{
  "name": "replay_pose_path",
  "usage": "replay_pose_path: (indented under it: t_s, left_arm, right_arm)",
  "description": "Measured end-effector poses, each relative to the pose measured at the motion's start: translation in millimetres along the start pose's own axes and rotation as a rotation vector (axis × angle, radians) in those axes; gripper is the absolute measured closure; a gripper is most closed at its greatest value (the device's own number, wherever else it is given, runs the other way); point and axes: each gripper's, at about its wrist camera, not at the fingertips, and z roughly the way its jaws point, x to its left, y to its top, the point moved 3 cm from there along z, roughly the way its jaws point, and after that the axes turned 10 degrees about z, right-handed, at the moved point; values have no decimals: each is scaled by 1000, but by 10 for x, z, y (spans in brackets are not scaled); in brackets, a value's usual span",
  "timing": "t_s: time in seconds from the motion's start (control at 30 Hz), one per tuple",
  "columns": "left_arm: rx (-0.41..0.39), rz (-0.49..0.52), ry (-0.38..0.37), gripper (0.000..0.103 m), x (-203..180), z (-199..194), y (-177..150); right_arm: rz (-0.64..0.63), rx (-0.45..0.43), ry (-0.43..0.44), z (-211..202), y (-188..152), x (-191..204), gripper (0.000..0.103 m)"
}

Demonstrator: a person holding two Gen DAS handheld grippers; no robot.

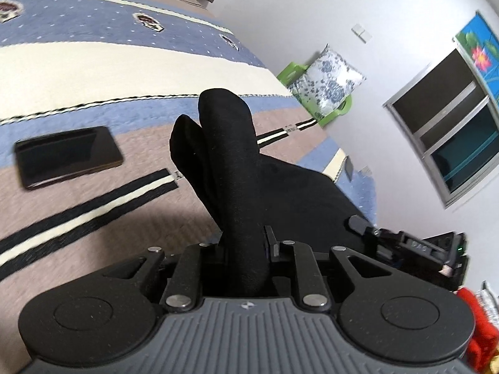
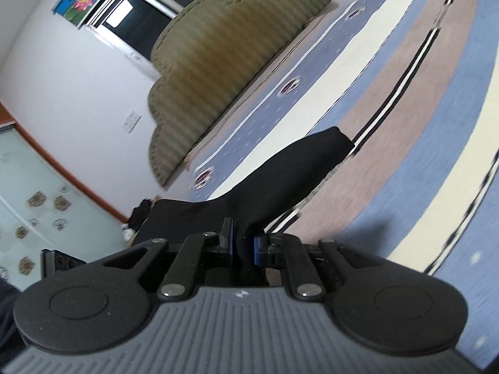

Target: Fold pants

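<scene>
The black pants point(image 1: 230, 155) are lifted above the striped bed cover point(image 1: 93, 68). My left gripper point(image 1: 246, 243) is shut on a bunched fold of them, and the cloth stands up past the jaws and spreads to the right. In the right wrist view my right gripper point(image 2: 244, 243) is shut on another part of the black pants point(image 2: 280, 180), which stretch away from the blue pads point(image 2: 258, 251) toward the bed cover point(image 2: 405, 124). The other gripper shows at the right edge of the left wrist view point(image 1: 421, 246).
A black phone point(image 1: 68, 155) lies on the bed cover at the left. A flowered pillow point(image 1: 327, 84) on a green stool stands by the wall. A green headboard point(image 2: 224, 62) and a window point(image 1: 452, 131) are behind. Red cloth point(image 1: 480, 321) lies at the lower right.
</scene>
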Motion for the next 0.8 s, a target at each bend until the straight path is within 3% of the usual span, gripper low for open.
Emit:
replay_pose_path:
  t_s: [0.37, 0.8]
  left_arm:
    - [67, 123, 113, 85, -351, 870, 224]
    - [66, 211, 258, 85, -513, 1267, 386]
  right_arm:
    - [12, -55, -115, -3, 527, -567, 91]
    - [-29, -82, -173, 115, 866, -741, 91]
